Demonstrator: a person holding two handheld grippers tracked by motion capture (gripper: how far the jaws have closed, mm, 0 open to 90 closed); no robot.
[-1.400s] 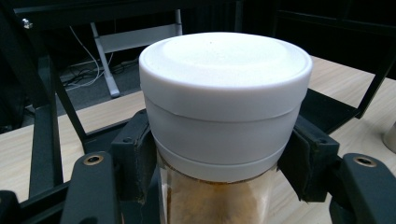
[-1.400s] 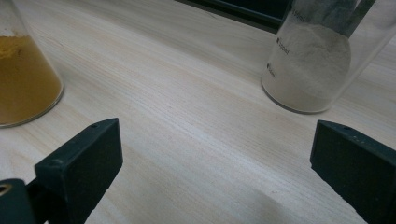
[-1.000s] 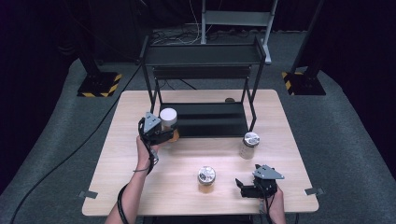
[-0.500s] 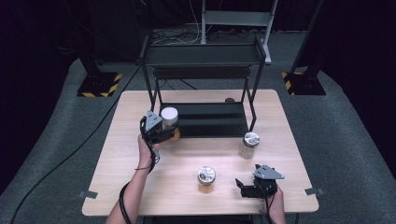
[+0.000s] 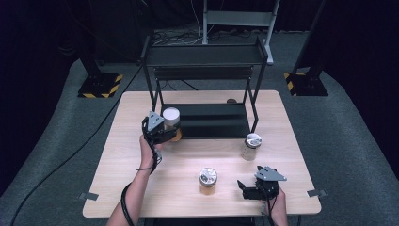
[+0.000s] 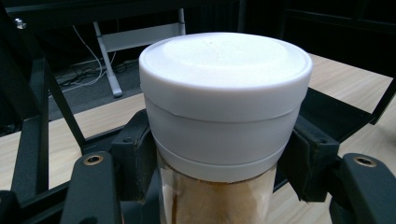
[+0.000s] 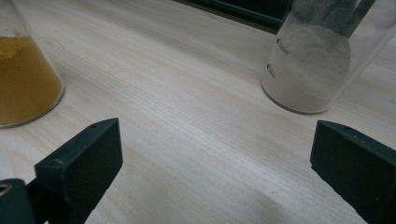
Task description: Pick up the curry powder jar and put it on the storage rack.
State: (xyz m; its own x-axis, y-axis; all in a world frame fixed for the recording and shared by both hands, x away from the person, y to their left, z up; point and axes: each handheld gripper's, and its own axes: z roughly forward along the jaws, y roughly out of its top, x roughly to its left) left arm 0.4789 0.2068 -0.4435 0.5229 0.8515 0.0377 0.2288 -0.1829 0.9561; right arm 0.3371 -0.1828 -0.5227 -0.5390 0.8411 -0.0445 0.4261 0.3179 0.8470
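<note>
Left tongs (image 5: 165,132) clamped around upright white-lidded jar (image 6: 224,116), lid up, right tongs (image 5: 248,188) spread wide, empty, above table (image 5: 188,197)

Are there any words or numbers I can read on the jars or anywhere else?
Jar of pale powder: small dark print runs down its glass, too blurred to read.
Jar with white lid in the left gripper: no writing shows.
Jar of yellow powder: no writing shows.
Black rack and table: no words or signs.
So nothing here can be read.
</note>
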